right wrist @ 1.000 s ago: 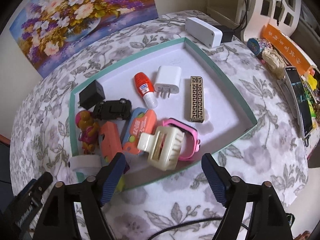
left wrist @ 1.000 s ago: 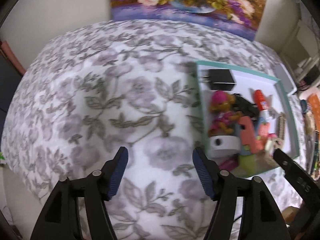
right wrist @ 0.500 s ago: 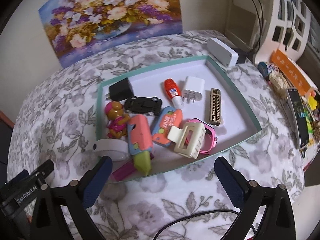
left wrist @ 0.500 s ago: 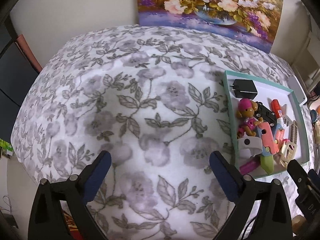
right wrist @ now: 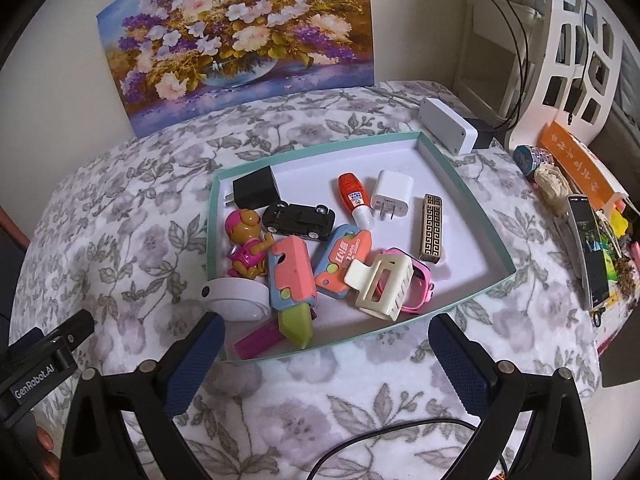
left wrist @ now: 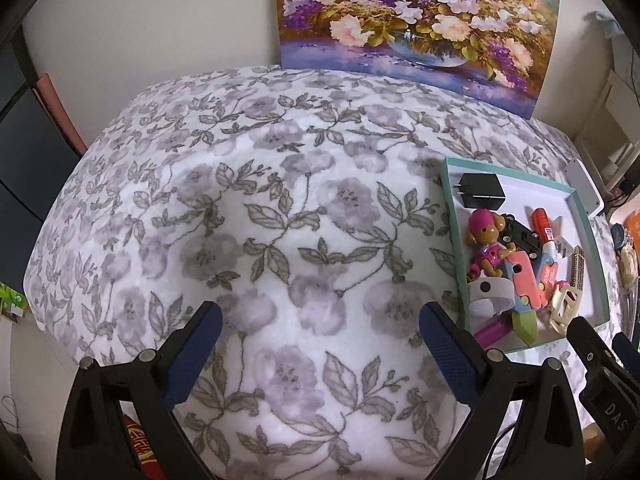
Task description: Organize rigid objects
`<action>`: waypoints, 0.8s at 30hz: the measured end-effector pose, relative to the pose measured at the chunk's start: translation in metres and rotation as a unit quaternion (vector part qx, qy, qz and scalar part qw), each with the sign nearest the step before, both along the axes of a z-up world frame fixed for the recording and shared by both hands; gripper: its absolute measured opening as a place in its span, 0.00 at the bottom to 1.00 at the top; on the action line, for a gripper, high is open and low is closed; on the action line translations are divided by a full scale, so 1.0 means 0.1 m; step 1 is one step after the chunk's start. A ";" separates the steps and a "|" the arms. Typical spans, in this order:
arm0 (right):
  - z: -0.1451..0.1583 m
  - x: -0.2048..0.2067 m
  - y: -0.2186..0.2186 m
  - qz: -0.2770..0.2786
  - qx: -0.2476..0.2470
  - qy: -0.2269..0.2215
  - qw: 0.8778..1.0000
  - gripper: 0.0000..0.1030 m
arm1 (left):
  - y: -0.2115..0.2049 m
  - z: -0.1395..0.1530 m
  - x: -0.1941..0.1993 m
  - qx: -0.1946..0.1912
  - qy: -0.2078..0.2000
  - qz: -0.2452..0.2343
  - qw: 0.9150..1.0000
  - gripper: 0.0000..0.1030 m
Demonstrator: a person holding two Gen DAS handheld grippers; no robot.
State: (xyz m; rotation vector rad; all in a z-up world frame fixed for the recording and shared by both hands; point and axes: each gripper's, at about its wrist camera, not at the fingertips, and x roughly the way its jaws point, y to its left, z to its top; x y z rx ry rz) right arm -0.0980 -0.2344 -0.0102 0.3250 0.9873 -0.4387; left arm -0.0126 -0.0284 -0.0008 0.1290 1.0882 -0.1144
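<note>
Both grippers hang spread and empty — the tray (right wrist: 464,200) of small items sits straight ahead of the right gripper (right wrist: 324,354), its long side across the jaws, but off to the right of the left gripper (left wrist: 318,342) — so the right is nearer.

The left camera looks down at the flowery cloth (left wrist: 280,240); the right looks down into the tray (right wrist: 468,192) nearby. Both see the tray and flower painting (right wrist: 240,32).
</note>
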 end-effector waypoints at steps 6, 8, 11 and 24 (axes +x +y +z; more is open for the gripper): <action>0.02 0.02 0.02 0.007 -0.007 -0.003 1.000 1.00 | -0.05 -0.01 0.00 0.014 0.006 -0.008 1.000 0.96; 0.02 0.02 0.03 0.009 -0.009 -0.004 1.000 1.00 | -0.06 -0.02 0.00 0.020 0.007 -0.010 1.000 0.96; 0.03 0.03 0.02 0.011 -0.011 -0.006 1.000 1.00 | -0.06 -0.01 0.00 0.026 0.008 -0.009 1.000 0.96; 0.02 0.04 0.00 0.011 -0.011 -0.004 1.000 1.00 | -0.08 -0.05 0.01 0.046 0.015 -0.006 0.999 0.96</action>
